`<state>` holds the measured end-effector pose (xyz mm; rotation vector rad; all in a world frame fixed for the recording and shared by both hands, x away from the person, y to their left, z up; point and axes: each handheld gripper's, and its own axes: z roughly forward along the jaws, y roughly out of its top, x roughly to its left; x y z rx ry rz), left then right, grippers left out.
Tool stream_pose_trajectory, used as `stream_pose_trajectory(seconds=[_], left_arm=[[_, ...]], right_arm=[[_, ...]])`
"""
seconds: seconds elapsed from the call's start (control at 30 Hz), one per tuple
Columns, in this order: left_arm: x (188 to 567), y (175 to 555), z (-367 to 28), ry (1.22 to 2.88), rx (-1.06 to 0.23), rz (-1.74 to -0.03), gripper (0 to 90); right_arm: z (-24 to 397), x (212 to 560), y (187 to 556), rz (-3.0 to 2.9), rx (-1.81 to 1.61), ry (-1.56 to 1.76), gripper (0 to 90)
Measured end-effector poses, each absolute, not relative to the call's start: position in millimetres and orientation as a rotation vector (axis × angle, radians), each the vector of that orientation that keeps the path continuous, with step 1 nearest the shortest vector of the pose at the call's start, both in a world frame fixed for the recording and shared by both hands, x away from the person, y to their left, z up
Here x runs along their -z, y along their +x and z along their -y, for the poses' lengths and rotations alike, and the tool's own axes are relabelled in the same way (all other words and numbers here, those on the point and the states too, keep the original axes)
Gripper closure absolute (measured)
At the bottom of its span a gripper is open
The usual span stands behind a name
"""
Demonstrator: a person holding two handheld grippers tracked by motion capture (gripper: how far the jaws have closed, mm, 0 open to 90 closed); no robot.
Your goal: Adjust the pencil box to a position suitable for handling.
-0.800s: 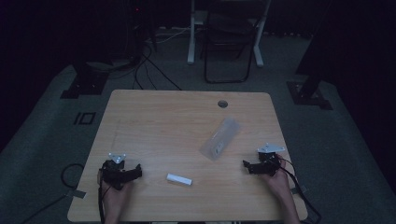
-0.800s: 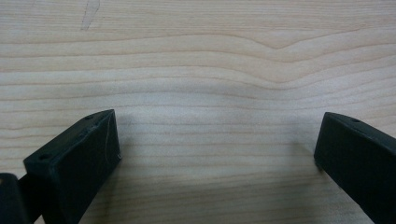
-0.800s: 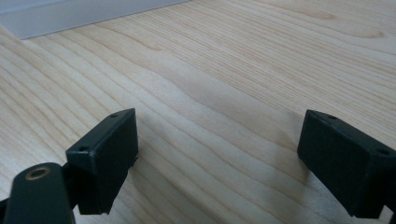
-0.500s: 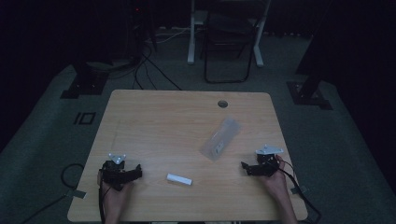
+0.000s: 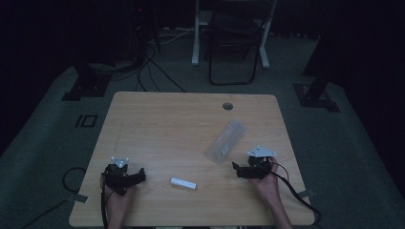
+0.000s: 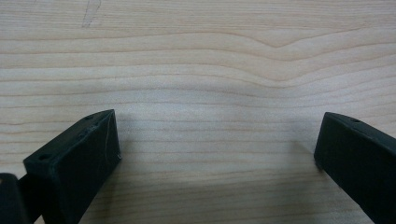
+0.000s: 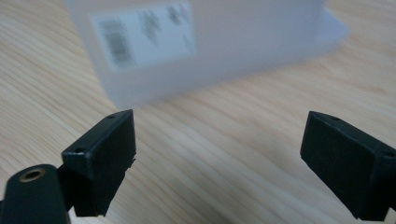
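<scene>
Right hand-held gripper (image 7: 219, 154) wide open, empty, nr clear plastic bag (image 7: 205, 46) w/ barcode label.

High view: we looked forward and down from well above the near edge, taking in the whole table (image 5: 191, 119) and the floor beyond at 12 o'clock.

Left gripper view: we sat very close over bare wood at the table's 7 o'clock, facing down.

Right gripper view: we sat close at 4 o'clock, facing the clear bag (image 7: 205, 46), which the high view (image 5: 225, 141) shared.
</scene>
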<state>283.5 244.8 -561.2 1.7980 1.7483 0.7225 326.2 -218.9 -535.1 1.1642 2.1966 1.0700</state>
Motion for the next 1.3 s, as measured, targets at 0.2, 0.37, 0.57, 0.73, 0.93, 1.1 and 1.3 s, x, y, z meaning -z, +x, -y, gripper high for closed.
stream_pose_trajectory(seconds=[0.2, 0.37, 0.57, 0.73, 0.93, 1.1, 1.3], left_arm=[[561.2, 283.6, -244.7, 1.798, -0.723, -1.749, 0.4], [561.2, 283.6, -244.7, 1.798, -0.723, -1.749, 0.4], [561.2, 283.6, -244.7, 1.798, -0.723, -1.749, 0.4], [561.2, 283.6, -244.7, 1.798, -0.723, -1.749, 0.4], [561.3, 283.6, -244.7, 1.797, -0.723, -1.749, 0.4], [561.4, 284.1, -244.2, 1.795, -0.722, -1.748, 0.4], [561.4, 284.1, -244.2, 1.795, -0.722, -1.748, 0.4]], right_arm=[[188.2, 528.1, 331.3, -2.183, -1.11, 1.159, 9.8], [157.6, 523.3, 333.5, -2.17, -1.11, 1.141, 9.7], [146.0, 526.5, 338.8, -2.137, -1.012, 1.139, 9.9], [156.8, 526.5, 333.0, -2.117, -0.971, 1.086, 26.0], [186.2, 531.3, 335.0, -2.073, -1.004, 1.183, 54.8], [189.3, 540.6, 342.2, -2.048, -0.986, 1.254, 46.7], [188.1, 550.9, 353.2, -2.051, -0.954, 1.265, 58.0]])
